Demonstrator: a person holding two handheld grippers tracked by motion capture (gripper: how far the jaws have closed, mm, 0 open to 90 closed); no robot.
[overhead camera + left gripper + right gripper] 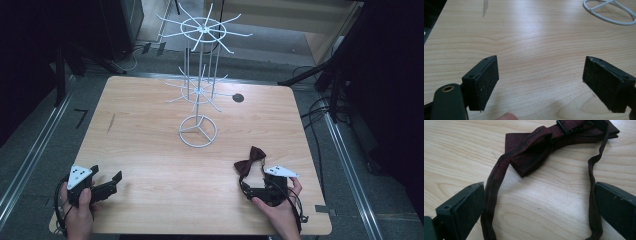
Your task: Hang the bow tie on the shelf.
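Observation:
A dark red bow tie (250,159) lies on the wooden table (150,145) at the front right, with its thin strap looping back toward the person. In the right gripper view the bow tie (536,150) lies just ahead, and both sides of its strap loop (495,182) run between the wide-apart jaws. My right gripper (257,187) is open, low over the strap (260,177). My left gripper (107,180) rests open at the front left over bare wood (539,62), with nothing between its pads (487,80). A white wire display stand (198,75) rises at the table's middle back.
The stand's round base ring (198,131) sits on the table, and its rim (609,15) appears in the left gripper view at the top right. A small dark round hole (238,98) marks the table's back right. Dark equipment and cables surround the table on the floor.

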